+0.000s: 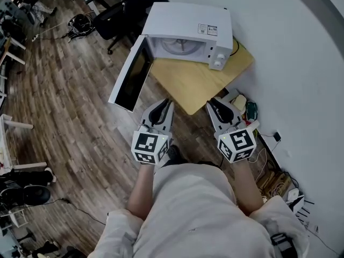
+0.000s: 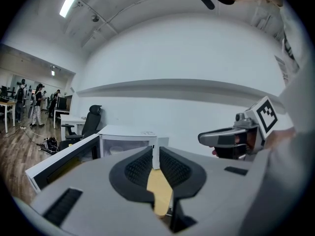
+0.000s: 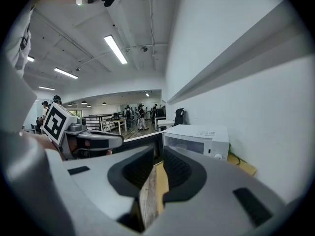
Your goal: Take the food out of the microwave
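A white microwave (image 1: 185, 34) stands on a small wooden table (image 1: 201, 79) against the wall. Its door (image 1: 130, 74) hangs wide open to the left. Inside shows a pale round dish (image 1: 176, 46); what lies on it I cannot make out. My left gripper (image 1: 165, 104) and right gripper (image 1: 213, 103) hover side by side short of the table's near edge, both pointing at the microwave. Each is shut with nothing between its pads. The left gripper view shows the microwave (image 2: 129, 142) beyond the jaws, and the right gripper view shows it (image 3: 197, 137) ahead and to the right.
A black office chair (image 1: 115, 18) stands behind the open door. Cables and small items (image 1: 248, 109) lie on the floor between the table and the wall. The white wall runs close along the right. People stand far off in the room (image 3: 132, 116).
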A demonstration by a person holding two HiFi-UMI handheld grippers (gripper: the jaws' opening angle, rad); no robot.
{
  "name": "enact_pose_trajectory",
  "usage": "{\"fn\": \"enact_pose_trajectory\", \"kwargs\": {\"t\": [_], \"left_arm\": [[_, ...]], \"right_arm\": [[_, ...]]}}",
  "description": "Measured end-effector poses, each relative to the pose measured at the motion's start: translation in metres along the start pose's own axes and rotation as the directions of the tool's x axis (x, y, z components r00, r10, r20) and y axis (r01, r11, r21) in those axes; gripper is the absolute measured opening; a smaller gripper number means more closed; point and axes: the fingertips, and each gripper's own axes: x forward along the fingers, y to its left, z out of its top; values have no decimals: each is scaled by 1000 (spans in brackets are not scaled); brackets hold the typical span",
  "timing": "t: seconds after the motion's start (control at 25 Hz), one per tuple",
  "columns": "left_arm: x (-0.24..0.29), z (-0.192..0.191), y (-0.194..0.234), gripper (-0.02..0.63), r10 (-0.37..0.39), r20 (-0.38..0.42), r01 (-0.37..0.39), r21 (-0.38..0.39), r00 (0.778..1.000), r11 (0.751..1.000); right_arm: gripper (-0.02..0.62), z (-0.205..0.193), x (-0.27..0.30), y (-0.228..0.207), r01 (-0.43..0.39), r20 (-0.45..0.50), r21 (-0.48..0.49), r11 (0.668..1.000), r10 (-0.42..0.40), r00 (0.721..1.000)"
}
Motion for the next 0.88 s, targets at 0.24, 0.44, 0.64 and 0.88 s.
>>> {"fn": "enact_pose_trajectory", "kwargs": {"t": [0.24, 0.44, 0.64, 0.88], "left_arm": [[6, -6, 20, 64, -56, -15, 56, 13, 998, 998], [20, -22, 37, 89, -69, -47, 70, 28, 997, 997], [39, -42, 48, 118, -73, -90, 77, 41, 993, 996], [66, -63, 53, 159, -82, -130, 90, 59, 988, 994]], "right_arm": [[75, -1, 27, 15, 16, -15, -3, 1000, -16, 1000], [80, -9, 45, 21, 22, -39, -3, 1000, -22, 999], [86, -22, 62, 13, 32, -64, -5, 999, -32, 997], [87, -36, 76, -3, 38, -74, 13, 999, -37, 997]]}}
